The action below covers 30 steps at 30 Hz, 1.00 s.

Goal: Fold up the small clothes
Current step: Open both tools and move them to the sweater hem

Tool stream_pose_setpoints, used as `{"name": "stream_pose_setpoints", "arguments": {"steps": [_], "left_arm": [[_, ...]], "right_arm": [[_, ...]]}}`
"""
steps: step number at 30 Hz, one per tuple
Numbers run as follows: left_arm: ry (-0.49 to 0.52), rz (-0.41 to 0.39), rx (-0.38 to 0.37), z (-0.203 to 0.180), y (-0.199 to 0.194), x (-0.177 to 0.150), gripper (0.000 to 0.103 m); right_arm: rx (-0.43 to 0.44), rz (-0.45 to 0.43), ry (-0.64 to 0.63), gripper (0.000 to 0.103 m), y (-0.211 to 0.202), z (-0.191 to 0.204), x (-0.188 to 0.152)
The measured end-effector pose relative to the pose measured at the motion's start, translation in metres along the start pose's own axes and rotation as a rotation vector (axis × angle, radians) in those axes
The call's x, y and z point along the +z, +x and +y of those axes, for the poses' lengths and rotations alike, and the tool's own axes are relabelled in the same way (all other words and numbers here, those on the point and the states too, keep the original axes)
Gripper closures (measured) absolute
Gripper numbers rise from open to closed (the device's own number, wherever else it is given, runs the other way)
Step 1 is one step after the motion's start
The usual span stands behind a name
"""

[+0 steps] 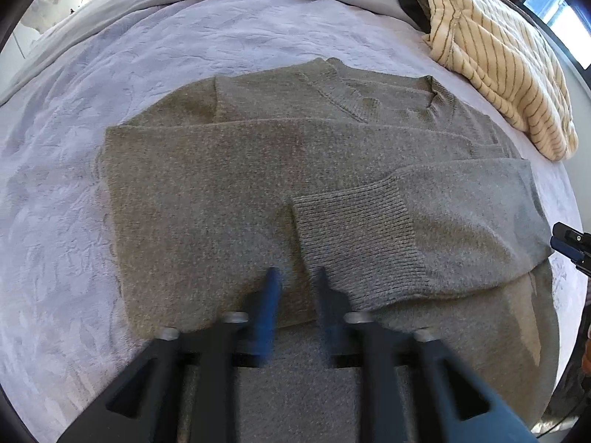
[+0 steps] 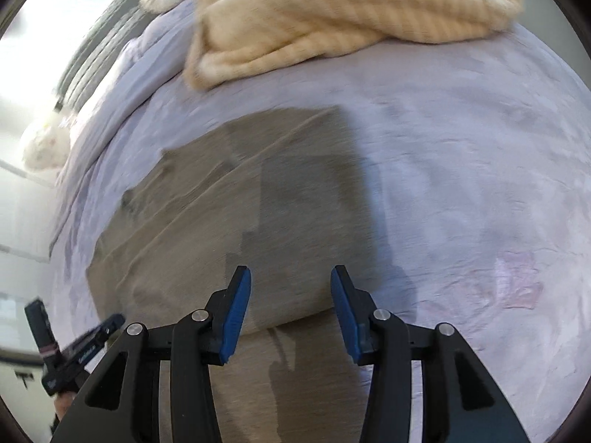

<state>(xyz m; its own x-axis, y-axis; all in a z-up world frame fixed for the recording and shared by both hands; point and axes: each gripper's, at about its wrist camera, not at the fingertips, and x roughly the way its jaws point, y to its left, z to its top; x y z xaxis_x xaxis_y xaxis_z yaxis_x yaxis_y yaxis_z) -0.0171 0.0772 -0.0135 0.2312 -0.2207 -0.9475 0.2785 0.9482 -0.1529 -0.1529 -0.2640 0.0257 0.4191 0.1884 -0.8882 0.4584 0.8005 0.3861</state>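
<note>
grey sweater [image 1: 258, 170] flat under left gripper [image 1: 295, 277] | gripper apart, empty

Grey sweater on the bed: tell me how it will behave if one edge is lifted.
The grey sweater is soft knit lying flat with its sleeves folded across it, so it would probably droop and the ribbed cuff may slide off. It looks thick, so likely heavy for cloth. The textured bedspread probably grips it, so a push would bunch it.

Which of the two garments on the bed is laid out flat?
The grey knitted sweater, sleeves folded across it; the cream striped garment lies crumpled behind it.
</note>
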Motion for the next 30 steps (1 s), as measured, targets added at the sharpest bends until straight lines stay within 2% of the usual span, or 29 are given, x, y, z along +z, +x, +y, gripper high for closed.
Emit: {"name": "stream_pose_setpoints", "arguments": {"steps": [1, 2, 9, 11, 13, 16, 22, 30], "left_arm": [[-0.007, -0.014, 0.007, 0.001, -0.002, -0.001, 0.032], [-0.010, -0.033, 0.009, 0.001, -0.005, -0.002, 0.030], [-0.005, -0.010, 0.024, -0.002, -0.001, -0.008, 0.028], [-0.010, -0.004, 0.024, -0.002, 0.001, -0.009, 0.028], [-0.020, 0.009, 0.015, -0.001, 0.003, -0.010, 0.028], [-0.018, 0.022, 0.008, -0.001, 0.003, -0.012, 0.028], [-0.036, 0.079, 0.017, -0.001, -0.009, -0.018, 0.028], [-0.058, 0.100, 0.053, -0.016, -0.054, -0.037, 0.028]], "right_arm": [[0.006, 0.008, -0.027, 0.054, 0.003, 0.008, -0.001], [0.007, 0.017, -0.057, 0.054, 0.008, 0.017, -0.002], [0.006, 0.047, -0.177, 0.054, 0.034, 0.055, -0.009], [-0.039, 0.099, -0.210, 0.054, 0.049, 0.056, -0.014], [-0.043, 0.125, -0.215, 0.054, 0.054, 0.053, -0.022], [-0.037, 0.123, -0.243, 0.054, 0.046, 0.054, -0.028], [0.027, 0.151, -0.186, 0.049, 0.028, 0.043, -0.028], [0.089, 0.189, -0.125, 0.044, -0.010, 0.033, -0.032]]}}
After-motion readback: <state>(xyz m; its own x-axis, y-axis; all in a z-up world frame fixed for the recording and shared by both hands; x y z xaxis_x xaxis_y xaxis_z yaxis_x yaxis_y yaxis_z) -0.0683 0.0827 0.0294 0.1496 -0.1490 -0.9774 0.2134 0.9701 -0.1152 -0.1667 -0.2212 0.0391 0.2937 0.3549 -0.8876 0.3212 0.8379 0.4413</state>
